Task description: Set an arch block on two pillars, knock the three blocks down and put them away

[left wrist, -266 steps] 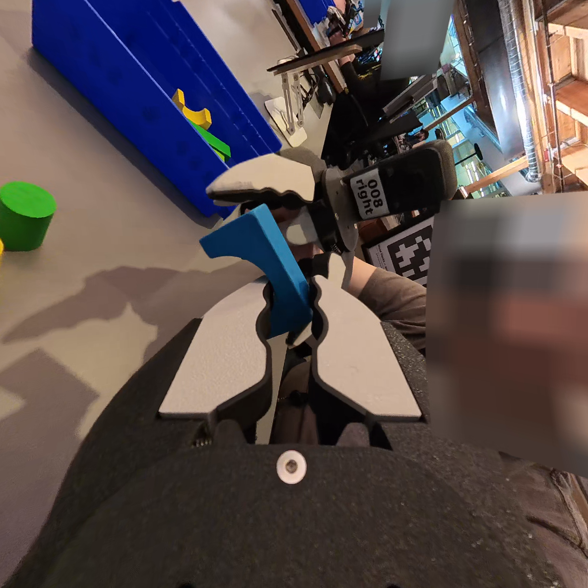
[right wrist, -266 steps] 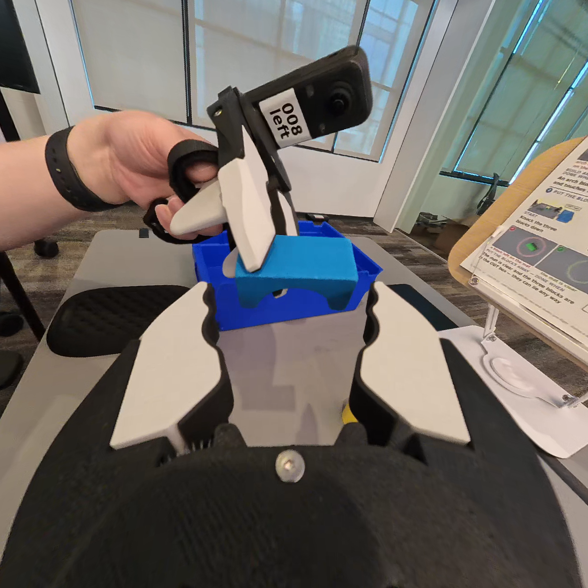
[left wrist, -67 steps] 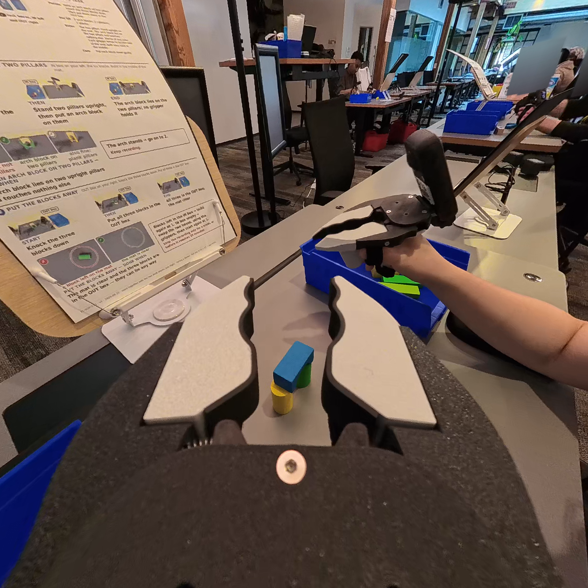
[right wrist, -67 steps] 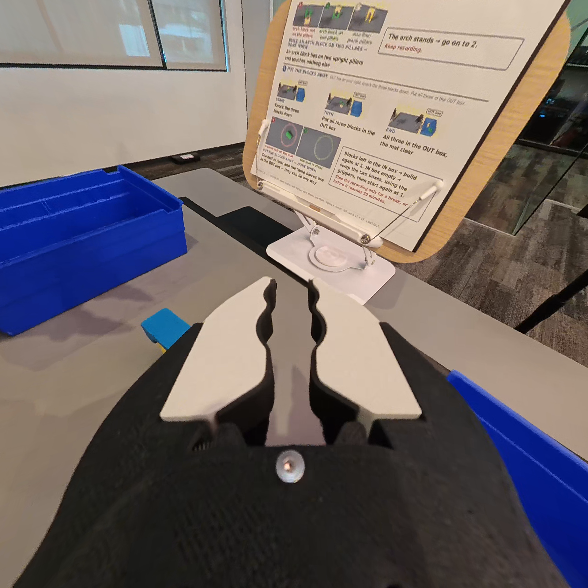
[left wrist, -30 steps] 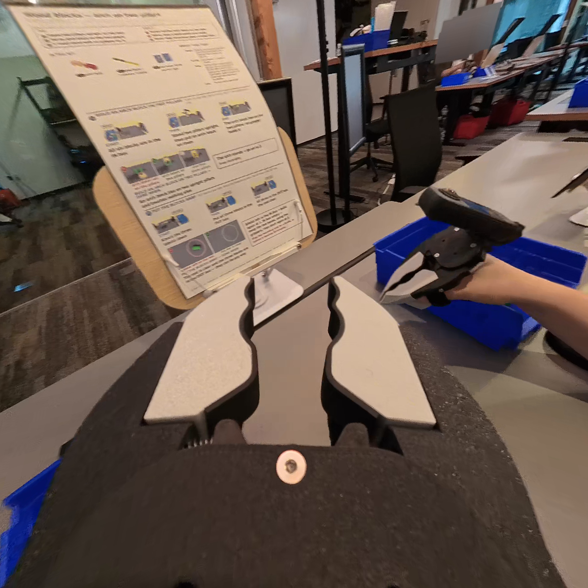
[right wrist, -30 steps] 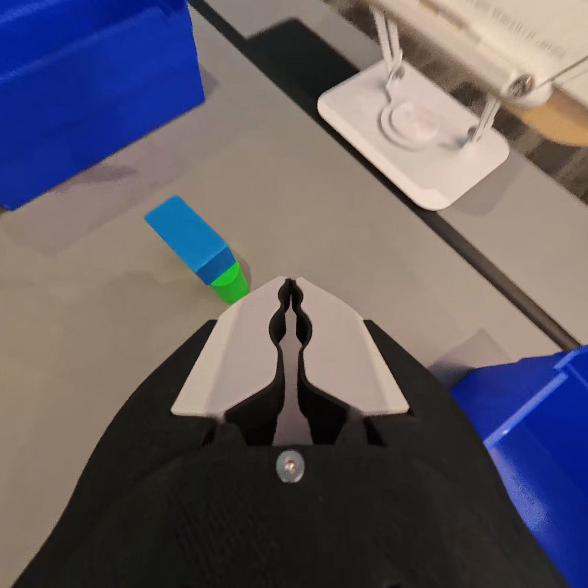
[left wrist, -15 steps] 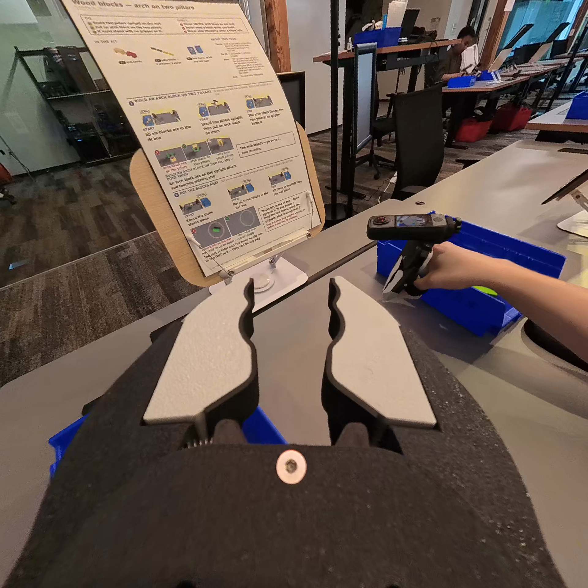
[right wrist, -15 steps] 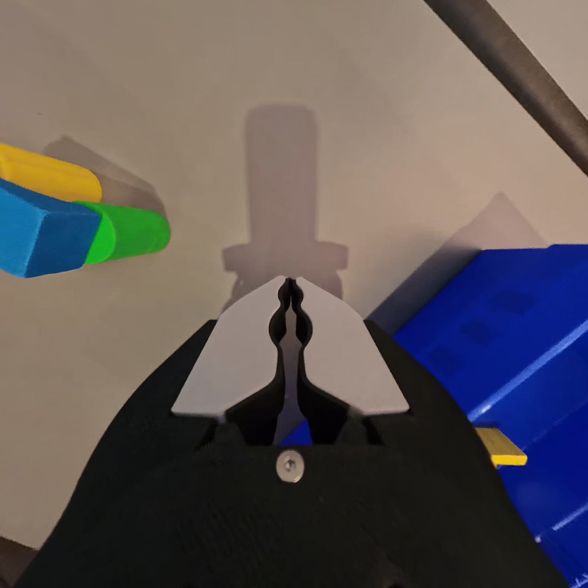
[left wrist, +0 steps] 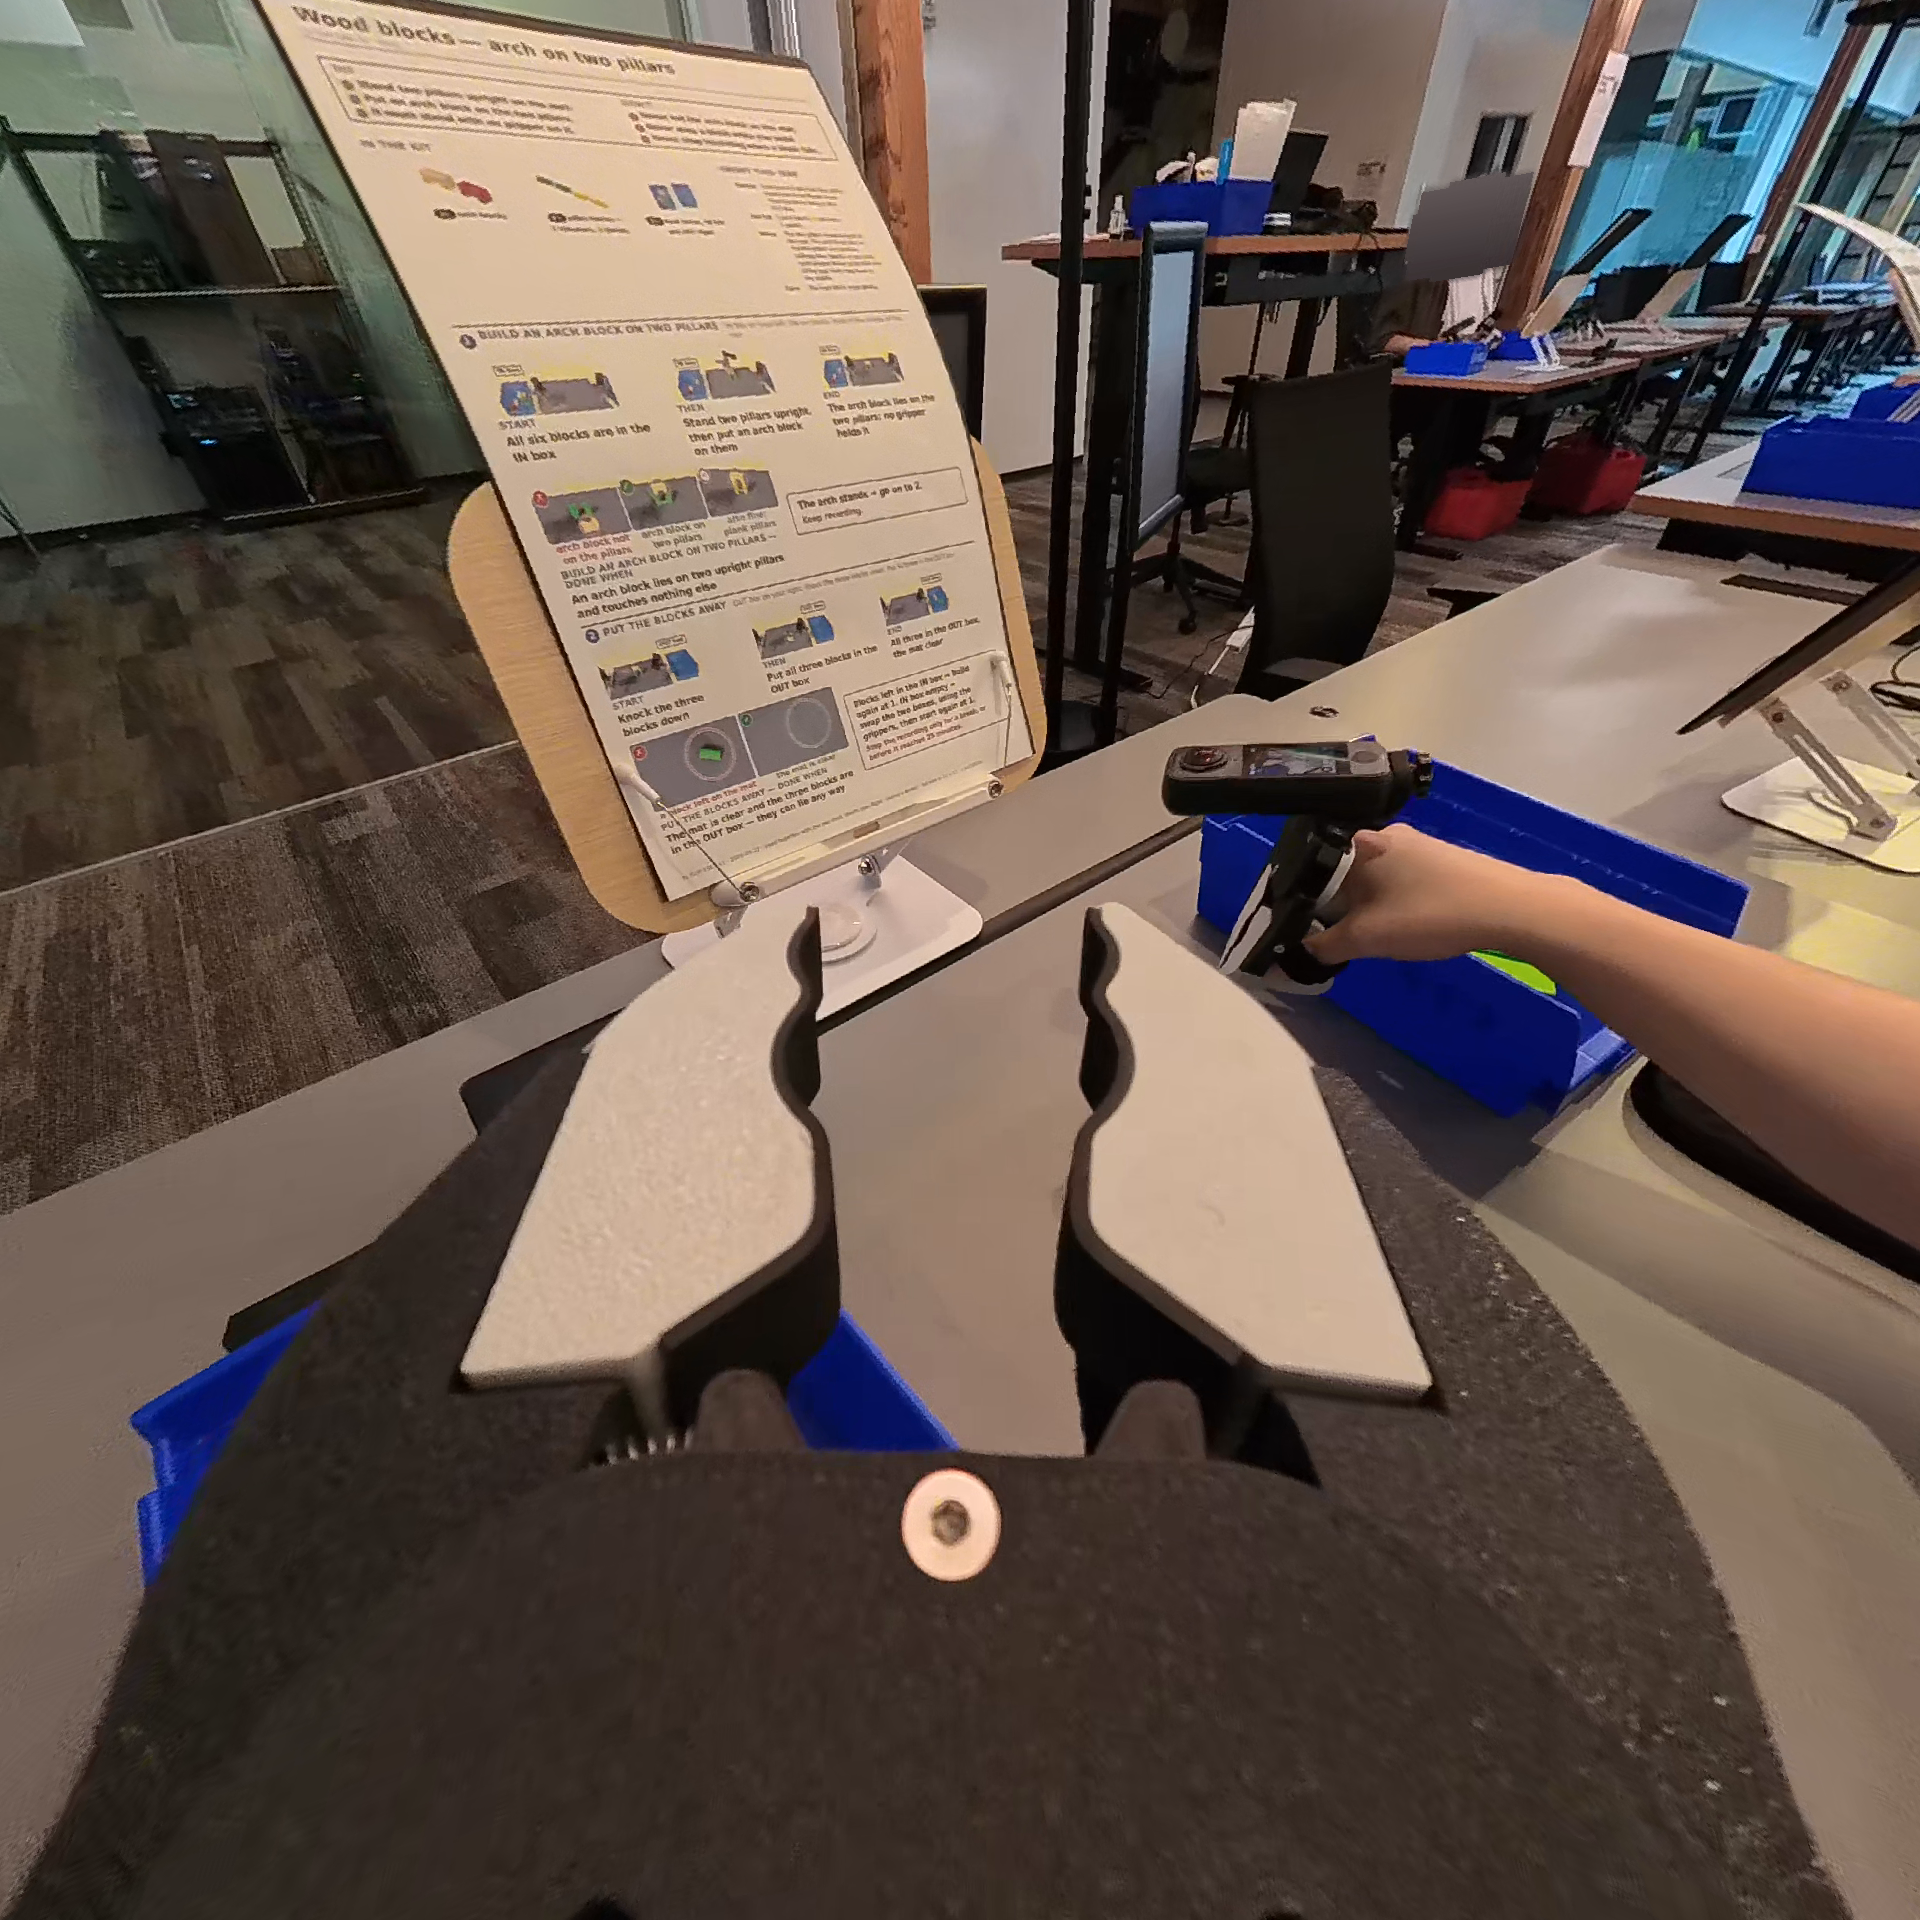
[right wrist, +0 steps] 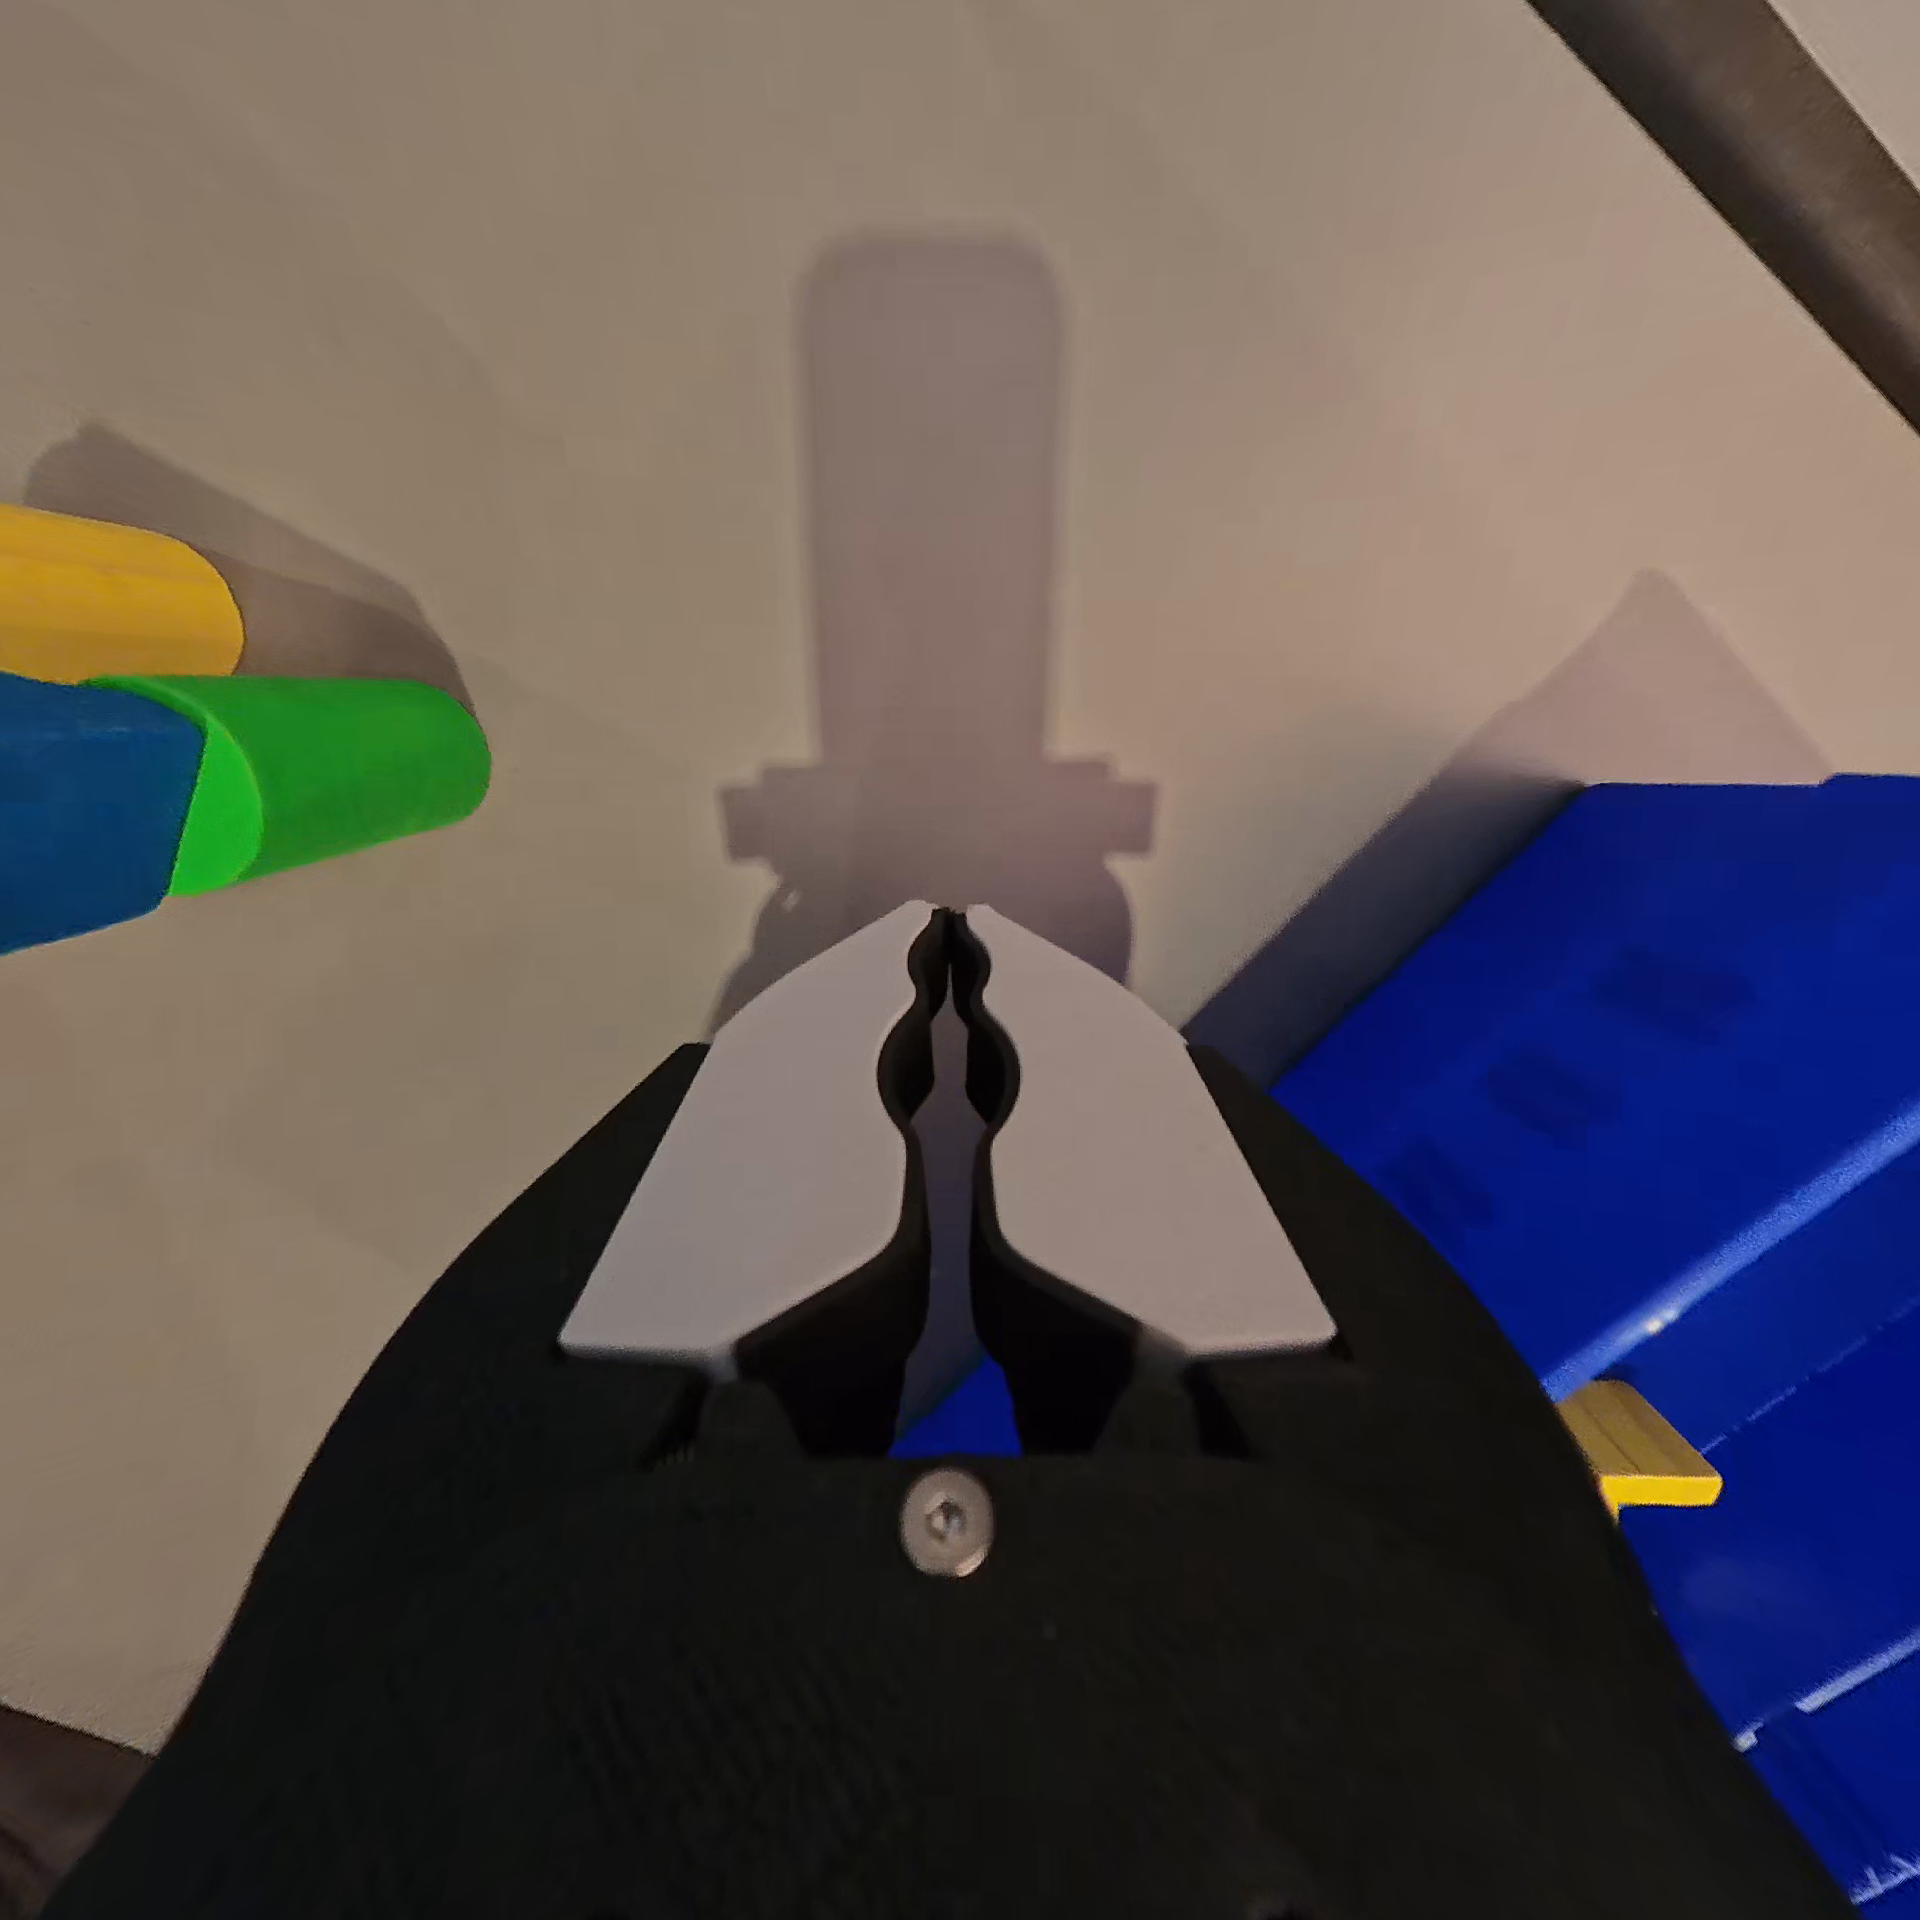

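Blue arch block [right wrist: 73, 810] is seen at the left edge of the right wrist view, laid across a green pillar [right wrist: 343, 774] and a yellow pillar [right wrist: 114, 597], all three standing on the grey table [right wrist: 520, 312] and partly cut off by the frame. The right gripper [right wrist: 948, 916] is pointed down at the table, well to the right of the stack, with its fingertips pressed together and nothing held between them. A blue box [right wrist: 1662, 1143] is seen just beside it on the right, with a yellow block [right wrist: 1642, 1460] inside. The left gripper [left wrist: 945, 925] is held spread apart and empty above a second blue box [left wrist: 873, 1392]. An instruction board [left wrist: 686, 468] on a white stand is seen beyond it.
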Action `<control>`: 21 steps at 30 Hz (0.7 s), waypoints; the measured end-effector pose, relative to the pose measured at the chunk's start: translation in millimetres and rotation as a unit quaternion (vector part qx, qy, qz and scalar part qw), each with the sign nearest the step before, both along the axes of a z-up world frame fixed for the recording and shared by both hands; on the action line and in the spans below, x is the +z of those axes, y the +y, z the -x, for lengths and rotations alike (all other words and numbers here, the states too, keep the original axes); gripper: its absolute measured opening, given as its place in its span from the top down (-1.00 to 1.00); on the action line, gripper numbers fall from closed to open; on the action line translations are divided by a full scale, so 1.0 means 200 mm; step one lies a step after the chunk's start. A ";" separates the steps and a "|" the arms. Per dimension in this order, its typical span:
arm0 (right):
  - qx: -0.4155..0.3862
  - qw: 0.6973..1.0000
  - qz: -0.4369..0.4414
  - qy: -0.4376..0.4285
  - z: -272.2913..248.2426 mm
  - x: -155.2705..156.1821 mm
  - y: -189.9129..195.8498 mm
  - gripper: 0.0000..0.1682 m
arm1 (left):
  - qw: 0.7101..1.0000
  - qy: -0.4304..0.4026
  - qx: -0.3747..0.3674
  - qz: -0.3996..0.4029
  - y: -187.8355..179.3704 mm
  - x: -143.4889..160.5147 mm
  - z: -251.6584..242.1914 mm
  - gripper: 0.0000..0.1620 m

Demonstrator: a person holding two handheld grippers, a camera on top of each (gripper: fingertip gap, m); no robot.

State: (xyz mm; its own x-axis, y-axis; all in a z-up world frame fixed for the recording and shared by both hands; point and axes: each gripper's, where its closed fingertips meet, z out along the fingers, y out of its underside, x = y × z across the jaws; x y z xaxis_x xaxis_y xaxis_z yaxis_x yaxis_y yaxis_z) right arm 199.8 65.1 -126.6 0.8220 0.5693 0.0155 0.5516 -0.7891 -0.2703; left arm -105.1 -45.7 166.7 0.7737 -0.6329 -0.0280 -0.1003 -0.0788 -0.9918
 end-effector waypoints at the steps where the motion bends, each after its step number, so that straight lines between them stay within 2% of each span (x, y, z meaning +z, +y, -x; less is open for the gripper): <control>1: 0.002 1.000 0.001 -0.001 0.01 0.00 0.00 0.98 | 1.000 -0.001 0.000 0.000 0.00 0.00 0.00 0.41; 21: 0.017 0.999 0.005 -0.032 0.02 -0.04 0.01 0.98 | 1.000 0.013 0.004 0.008 0.01 -0.03 -0.03 0.37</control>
